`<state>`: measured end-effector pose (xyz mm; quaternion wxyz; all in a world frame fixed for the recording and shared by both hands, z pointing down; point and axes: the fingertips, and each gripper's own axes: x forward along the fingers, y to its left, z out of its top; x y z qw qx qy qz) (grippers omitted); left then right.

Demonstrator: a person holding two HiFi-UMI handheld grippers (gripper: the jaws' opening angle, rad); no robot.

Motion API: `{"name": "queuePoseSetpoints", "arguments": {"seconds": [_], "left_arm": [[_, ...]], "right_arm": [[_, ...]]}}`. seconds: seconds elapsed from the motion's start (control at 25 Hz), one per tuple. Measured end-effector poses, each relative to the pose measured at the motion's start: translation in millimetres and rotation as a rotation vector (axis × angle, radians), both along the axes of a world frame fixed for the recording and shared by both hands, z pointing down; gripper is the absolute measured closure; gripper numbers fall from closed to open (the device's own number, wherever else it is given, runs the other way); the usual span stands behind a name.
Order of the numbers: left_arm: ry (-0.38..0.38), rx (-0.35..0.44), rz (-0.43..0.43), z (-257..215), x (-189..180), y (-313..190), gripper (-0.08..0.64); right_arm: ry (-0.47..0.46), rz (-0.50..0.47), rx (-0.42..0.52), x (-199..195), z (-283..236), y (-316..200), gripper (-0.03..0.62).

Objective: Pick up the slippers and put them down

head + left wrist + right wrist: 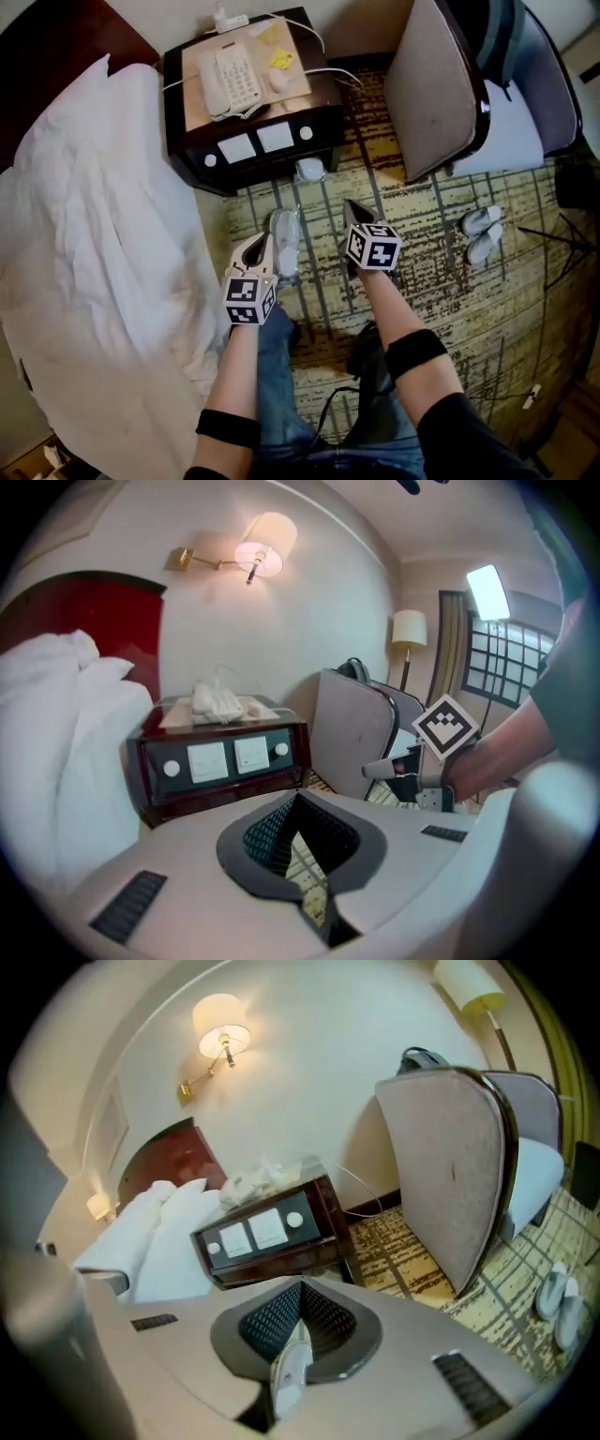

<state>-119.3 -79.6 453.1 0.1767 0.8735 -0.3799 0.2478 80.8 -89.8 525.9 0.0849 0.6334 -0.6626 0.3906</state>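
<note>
Above the carpet (422,281), left gripper (259,247) and right gripper (354,215) are pressed together near a slipper (286,246).

Lighting: warm indoor light, moderately bright. Sources: wall lamp (265,546), its shade blown out to glare and casting a halo on the wall; floor lamp (409,630); bright rectangular panel (487,591) (fully overexposed).

Head view: even light, soft shadows. The white duvet (84,234) is near clipping, and the dark nightstand (187,150) loses detail.

Gripper views: heavy fisheye bending, black vignette at the corners, nearest foreground out of focus. The slippers (561,1302) are stretched and smeared at the rim.
</note>
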Motion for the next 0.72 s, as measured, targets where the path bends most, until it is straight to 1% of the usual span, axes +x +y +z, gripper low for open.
{"name": "queuePoseSetpoints", "arguments": {"seconds": [0.12, 0.28, 0.4, 0.56, 0.64, 0.72], "left_arm": [[0.018, 0.015, -0.020, -83.5, 5.1, 16.2, 0.560], [0.026, -0.003, -0.096, -187.5, 3.9, 59.7, 0.560], [0.012, 0.012, -0.129, -252.8, 1.2, 95.9, 0.560], [-0.029, 0.055, -0.132, -313.3, -2.5, 140.2, 0.560], [-0.040, 0.068, -0.148, -332.5, -7.4, 159.5, 0.560], [-0.049, 0.069, -0.160, -345.1, -10.8, 181.4, 0.560]], "right_arm": [[0.027, -0.072, 0.039, 8.2, -92.6, 31.2, 0.591], [0.039, -0.189, 0.058, 18.9, -208.6, 91.8, 0.591], [0.060, -0.228, 0.082, 41.9, -279.0, 135.3, 0.591], [0.078, -0.215, 0.143, 82.1, -348.9, 170.4, 0.591], [0.075, -0.202, 0.166, 96.4, -372.2, 186.6, 0.591], [0.084, -0.206, 0.169, 105.5, -384.8, 209.2, 0.591]]}}
